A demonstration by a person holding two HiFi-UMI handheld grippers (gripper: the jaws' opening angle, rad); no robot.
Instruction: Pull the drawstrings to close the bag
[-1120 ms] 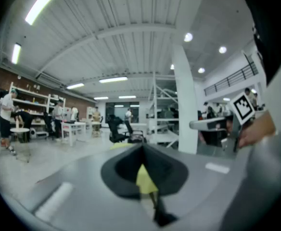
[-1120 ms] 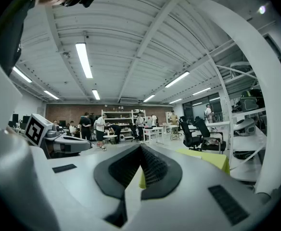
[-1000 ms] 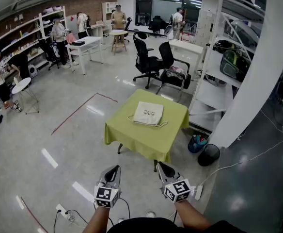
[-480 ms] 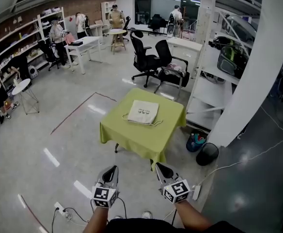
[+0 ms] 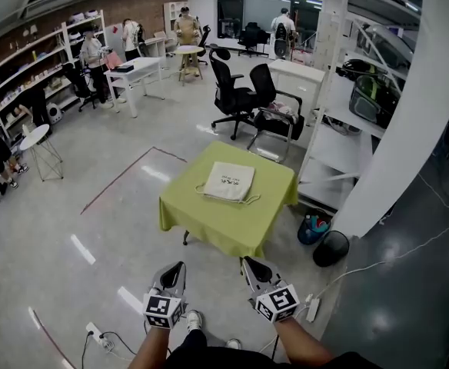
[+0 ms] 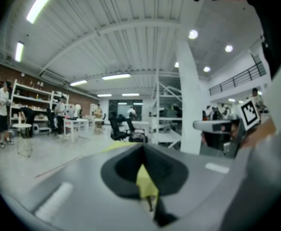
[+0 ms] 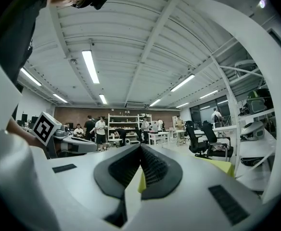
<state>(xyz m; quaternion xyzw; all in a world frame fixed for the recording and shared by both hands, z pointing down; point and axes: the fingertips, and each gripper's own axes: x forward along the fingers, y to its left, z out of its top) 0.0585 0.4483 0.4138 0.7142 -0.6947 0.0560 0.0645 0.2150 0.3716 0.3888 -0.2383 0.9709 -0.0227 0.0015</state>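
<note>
Bag [image 5: 228, 181] lay flat near the middle of the table [image 5: 209, 225], well apart from both grippers; its drawstrings [image 5: 249, 199] trailed just off its near edge, too thin to read in detail.

Left gripper [image 5: 174, 270]: jaws pressed together, nothing between them; right gripper [image 5: 253, 267]: the same, empty; both were held low in front of the person and pointed toward the table.

Judged risks: cords lay flat on the cloth, so a pinch could take cloth along with cord, or miss the cord altogether; the bag looked light and unanchored, so an uneven pull would likely drag it across the table rather than cinch its mouth; the loose cloth might shift with it; a floor cable [image 5: 113, 338] and power strip [image 5: 312, 307] lay near the feet, a possible snag on the approach.

Surface: small table under a yellow-green cloth hanging over its edges; glossy grey floor. Room: open workspace; office chairs [image 5: 240, 94] behind the table; wall shelving [image 5: 24, 64] at left; white column [image 5: 409, 121] at right; several people in the background.
</note>
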